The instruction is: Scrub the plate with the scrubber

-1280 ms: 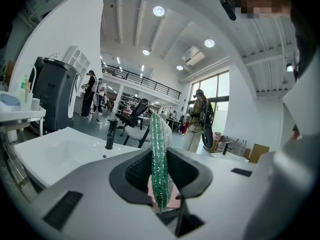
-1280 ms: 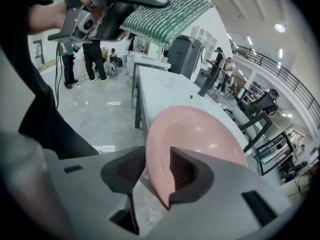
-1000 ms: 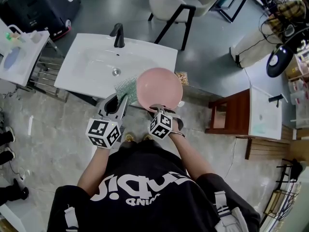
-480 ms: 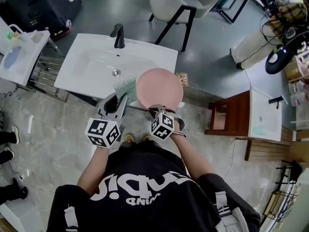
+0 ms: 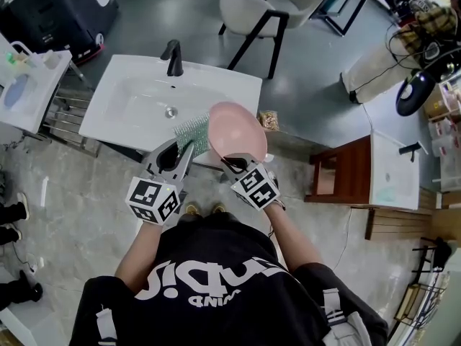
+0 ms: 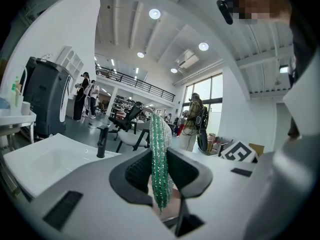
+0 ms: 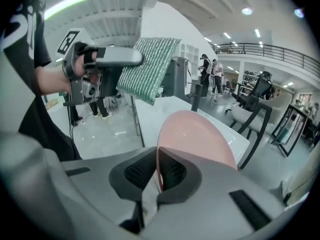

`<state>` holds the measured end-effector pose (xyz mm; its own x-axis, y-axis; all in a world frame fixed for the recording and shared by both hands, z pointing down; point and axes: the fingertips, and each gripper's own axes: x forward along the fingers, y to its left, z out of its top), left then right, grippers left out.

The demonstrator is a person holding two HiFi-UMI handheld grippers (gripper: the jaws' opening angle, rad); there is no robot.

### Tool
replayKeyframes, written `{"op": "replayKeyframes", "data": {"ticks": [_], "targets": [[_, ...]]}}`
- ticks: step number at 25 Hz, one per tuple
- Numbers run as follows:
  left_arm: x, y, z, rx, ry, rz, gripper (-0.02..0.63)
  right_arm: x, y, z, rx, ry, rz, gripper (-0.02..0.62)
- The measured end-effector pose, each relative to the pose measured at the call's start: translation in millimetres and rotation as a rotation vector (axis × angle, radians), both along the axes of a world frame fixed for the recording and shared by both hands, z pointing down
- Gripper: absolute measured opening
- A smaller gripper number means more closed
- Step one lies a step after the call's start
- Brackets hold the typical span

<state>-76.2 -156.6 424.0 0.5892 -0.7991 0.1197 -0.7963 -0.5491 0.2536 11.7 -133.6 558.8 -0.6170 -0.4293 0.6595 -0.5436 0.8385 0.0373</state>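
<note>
Right gripper [image 7: 154, 176] jaws nearly closed, clamping the pink plate [image 7: 197, 136] by its near rim, plate on edge extending ahead; left gripper [image 6: 160, 179] clamps the green scrubber [image 6: 158, 149], upright between its jaws.

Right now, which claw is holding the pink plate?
The right claw, shut on the rim of the pink plate; the left claw grips the green scrubber.

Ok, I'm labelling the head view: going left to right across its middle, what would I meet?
Side basin → scrubber → plate → wooden stool.
</note>
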Motion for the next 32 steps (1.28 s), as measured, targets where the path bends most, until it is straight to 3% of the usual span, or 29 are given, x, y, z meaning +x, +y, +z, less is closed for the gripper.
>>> {"op": "replayKeyframes", "data": {"ticks": [7,12,18,25,32], "targets": [[8.2,-0.4,-3.1,0.024,-0.06,0.041,0.097,8.1,-8.8,-54.3,-0.079,-0.324,0.124,0.026],[20.0,-4.9,-6.3,0.058,-0.182,0.066,0.097,12.4,-16.5,-80.1,-0.149,-0.492,0.194,0.026],[43.2,-10.2,-4.4,0.105,-0.329,0.118,0.097,8.6,-15.7,-87.3,-0.19,-0.554,0.212,0.026],[47.5,-13.2,-9.6,0.116,-0.345,0.15,0.097,9.0,-18.2,-94.2,-0.204,-0.596,0.211,0.026],[34.5,-33.7,-21.0,0.127,-0.373,0.132,0.095,8.1,-2.3,-110.5,-0.222,-0.609,0.097,0.026]]}}
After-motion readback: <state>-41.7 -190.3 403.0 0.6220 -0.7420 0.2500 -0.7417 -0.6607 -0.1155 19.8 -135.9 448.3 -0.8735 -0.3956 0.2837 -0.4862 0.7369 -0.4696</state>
